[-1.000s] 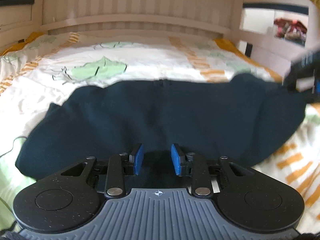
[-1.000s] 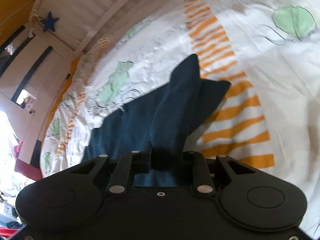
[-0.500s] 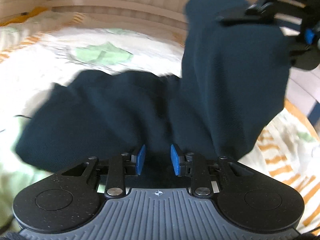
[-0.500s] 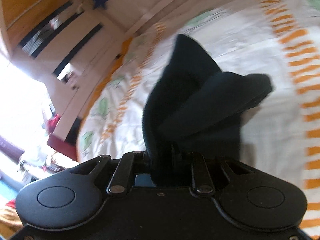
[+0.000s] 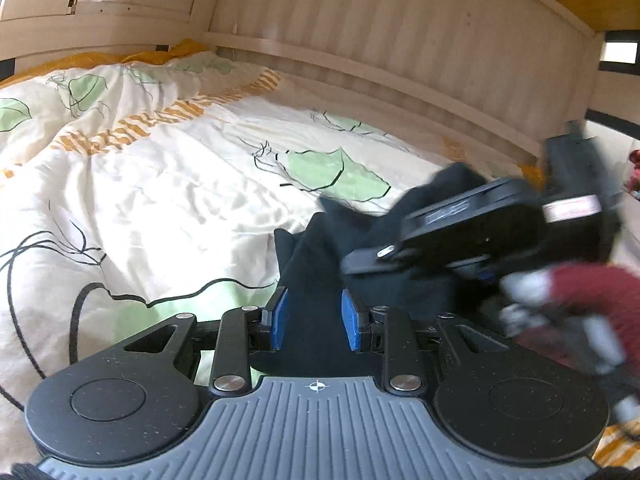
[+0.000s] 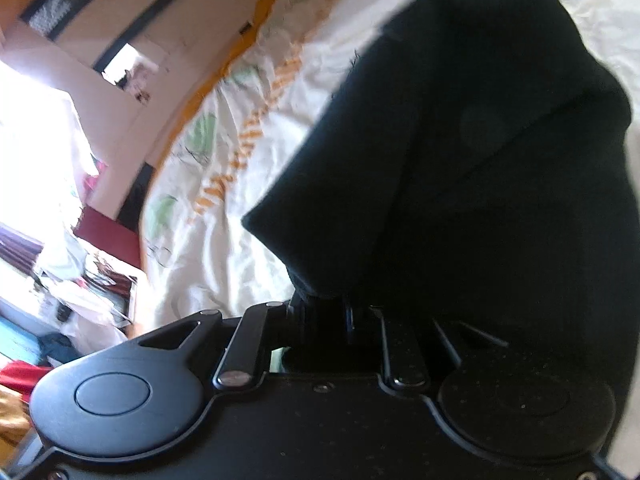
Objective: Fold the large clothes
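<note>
A dark navy garment (image 5: 316, 268) lies bunched on the bed in the left wrist view, with a fold of it between the blue pads of my left gripper (image 5: 312, 320), whose jaws stand apart around the cloth. My right gripper (image 5: 360, 260) comes in from the right, just above the garment. In the right wrist view the right gripper (image 6: 324, 320) is shut on an edge of the garment (image 6: 480, 160), which hangs folded over and fills the right half of the view.
The bed carries a white duvet (image 5: 160, 184) with green leaves and orange stripes. A pale panelled wall (image 5: 400, 40) runs behind it. A red-sleeved arm (image 5: 580, 292) holds the right gripper. Cluttered floor (image 6: 60, 300) lies beyond the bed's edge.
The right gripper has carried its edge of the garment up and over to the left, down close to my left gripper. The garment now lies doubled instead of spread wide.
</note>
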Demonstrator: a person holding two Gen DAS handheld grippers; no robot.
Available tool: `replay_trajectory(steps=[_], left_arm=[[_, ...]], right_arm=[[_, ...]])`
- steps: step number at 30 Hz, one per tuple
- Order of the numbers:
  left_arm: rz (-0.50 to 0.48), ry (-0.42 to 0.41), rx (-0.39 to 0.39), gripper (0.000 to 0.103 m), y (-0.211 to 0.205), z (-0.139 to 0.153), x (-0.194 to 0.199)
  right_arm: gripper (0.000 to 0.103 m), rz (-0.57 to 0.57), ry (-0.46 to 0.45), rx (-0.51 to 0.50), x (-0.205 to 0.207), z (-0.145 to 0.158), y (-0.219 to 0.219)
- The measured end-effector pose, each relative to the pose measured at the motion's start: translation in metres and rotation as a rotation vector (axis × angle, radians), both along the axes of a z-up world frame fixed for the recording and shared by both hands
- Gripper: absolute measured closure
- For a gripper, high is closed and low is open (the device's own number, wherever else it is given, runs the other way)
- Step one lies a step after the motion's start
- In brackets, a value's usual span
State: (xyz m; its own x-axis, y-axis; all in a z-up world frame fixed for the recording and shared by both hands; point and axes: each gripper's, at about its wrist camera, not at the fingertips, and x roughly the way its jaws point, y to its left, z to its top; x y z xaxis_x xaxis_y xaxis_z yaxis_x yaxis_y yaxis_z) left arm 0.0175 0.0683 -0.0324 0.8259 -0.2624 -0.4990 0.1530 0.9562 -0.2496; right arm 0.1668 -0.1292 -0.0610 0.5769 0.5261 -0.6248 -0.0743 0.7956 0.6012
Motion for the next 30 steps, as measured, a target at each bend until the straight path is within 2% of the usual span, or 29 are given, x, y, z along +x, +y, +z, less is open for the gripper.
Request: replay_trajectory(steps=[2,3,4,5,7,9,16,20,23,25,26,27,28,29,30], left_arm=[[0.0,-0.015,0.004,0.075,-0.004,0.003,-0.007],[0.0,-0.022,0.003,0.075,-0.005,0.004,-0.01],[-0.002,-0.027,0.003,0.075,-0.006,0.005,-0.012],[-0.003,-0.033,0.002,0.075,-0.006,0.006,-0.014],[-0.013,-0.052,0.006,0.075,-0.007,0.009,-0.017],[-0.034,-0.075,0.016,0.075,-0.01,0.013,-0.019],[-0.147,-0.154,0.055,0.075,-0.041,0.022,-0.019],[-0.214,-0.168,0.075,0.074,-0.068,0.02,-0.006],[-0.269,-0.14,0.107,0.074,-0.088,0.01,0.005],[-0.262,-0.058,0.142,0.073,-0.091,-0.007,0.019],[-0.234,-0.011,0.146,0.073,-0.084,-0.016,0.03],[-0.205,0.021,0.131,0.073,-0.076,-0.024,0.036],[-0.173,0.051,0.114,0.073,-0.065,-0.03,0.041],[-0.153,0.071,0.1,0.074,-0.054,-0.033,0.045],[-0.135,0.085,0.103,0.085,-0.047,-0.035,0.047]], right_arm=[[0.071,0.012,0.01,-0.013,0.005,-0.008,0.008],[0.067,0.023,0.007,-0.004,0.004,-0.008,0.01],[0.058,0.035,-0.001,0.012,0.006,-0.009,0.011],[0.053,0.046,-0.015,0.047,0.006,-0.009,0.008],[0.036,0.073,-0.038,0.167,0.005,-0.007,0.0],[0.029,0.073,-0.057,0.23,0.0,0.003,-0.01],[0.025,0.061,-0.239,0.226,-0.041,0.061,-0.06],[0.023,-0.029,-0.319,0.088,-0.07,0.08,-0.086],[0.027,-0.08,-0.332,0.02,-0.086,0.083,-0.1],[0.049,-0.101,-0.322,-0.023,-0.082,0.078,-0.099],[0.057,-0.107,-0.315,-0.059,-0.079,0.076,-0.098],[0.072,-0.109,-0.312,-0.11,-0.077,0.074,-0.094],[0.077,-0.105,-0.312,-0.16,-0.074,0.074,-0.09],[0.077,-0.095,-0.315,-0.208,-0.074,0.074,-0.089],[0.077,-0.081,-0.321,-0.251,-0.072,0.072,-0.084]])
